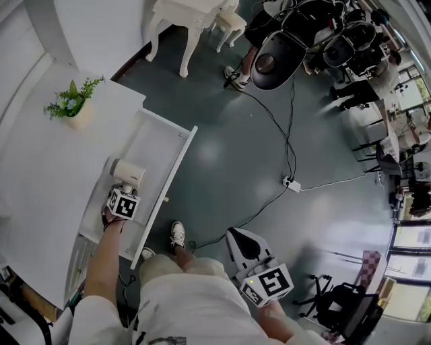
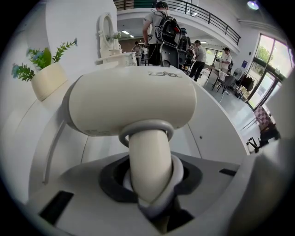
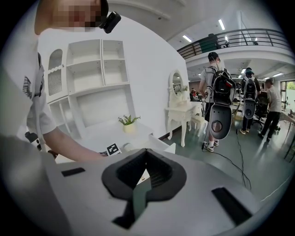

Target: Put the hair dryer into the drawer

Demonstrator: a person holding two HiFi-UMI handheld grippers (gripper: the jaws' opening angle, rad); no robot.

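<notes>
A cream hair dryer [image 1: 128, 173] hangs over the open white drawer [image 1: 176, 165] of the dresser, with its body lying across and its handle pointing back at my left gripper [image 1: 125, 188]. In the left gripper view the hair dryer [image 2: 133, 99] fills the frame. Its handle, ringed by a grey loop, sits between the jaws of the left gripper [image 2: 151, 193], which is shut on it. The drawer's white inside [image 2: 216, 133] lies below. My right gripper [image 1: 238, 237] hangs over the floor to the right, away from the drawer. This right gripper [image 3: 143, 184] has its jaws together with nothing in them.
A small potted plant [image 1: 74, 102] stands on the white dresser top [image 1: 40, 175] left of the drawer. A black cable and a power strip [image 1: 291, 183] lie on the grey floor. A white vanity table [image 1: 185, 17] and people with backpacks [image 3: 220, 99] stand farther off.
</notes>
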